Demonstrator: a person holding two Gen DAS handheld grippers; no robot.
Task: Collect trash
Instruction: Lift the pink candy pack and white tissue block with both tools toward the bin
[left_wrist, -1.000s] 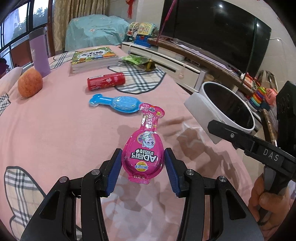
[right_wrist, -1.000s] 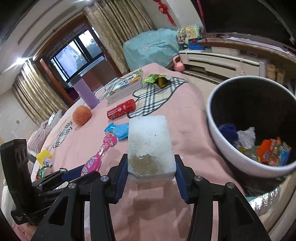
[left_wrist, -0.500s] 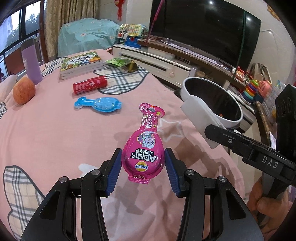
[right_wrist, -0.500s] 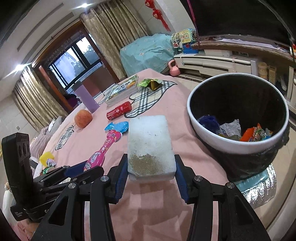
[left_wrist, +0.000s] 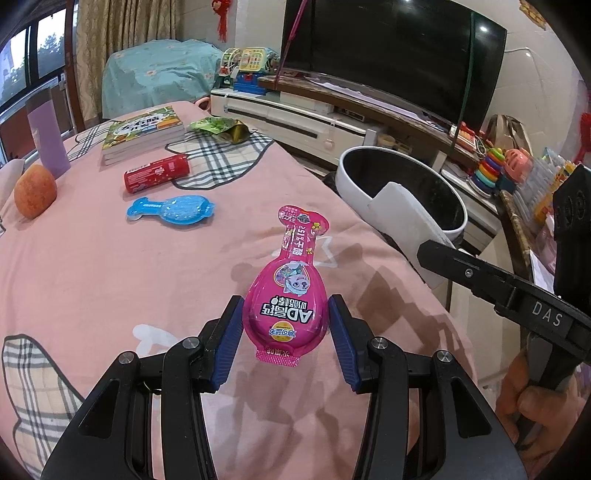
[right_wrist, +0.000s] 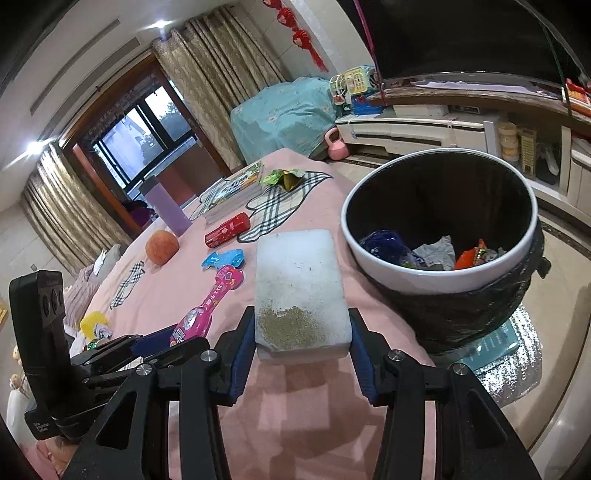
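My left gripper (left_wrist: 285, 332) is shut on a pink spoon-shaped snack packet (left_wrist: 290, 291), held above the pink tablecloth (left_wrist: 110, 266). My right gripper (right_wrist: 302, 345) is shut on a white foam block (right_wrist: 301, 286) with a brownish stain on its near end. The same block (left_wrist: 402, 218) shows at the right of the left wrist view, in front of the white trash bin (left_wrist: 347, 173). That bin (right_wrist: 388, 254), lined with a black bag, holds several wrappers and stands just right of the block. A blue packet (left_wrist: 171, 210), a red tube (left_wrist: 157, 173) and a green wrapper (left_wrist: 218, 127) lie on the table.
An apple (left_wrist: 35, 190), a purple cup (left_wrist: 48, 142) and a stack of books (left_wrist: 144, 133) sit at the table's far side. A TV (left_wrist: 391, 55) on a low cabinet stands beyond the bin. A hand (left_wrist: 532, 406) grips the right tool's handle.
Both grippers have carried their loads to the right, closer to the bin. The bin's inside now shows more fully in the right wrist view. Neither grip has changed.
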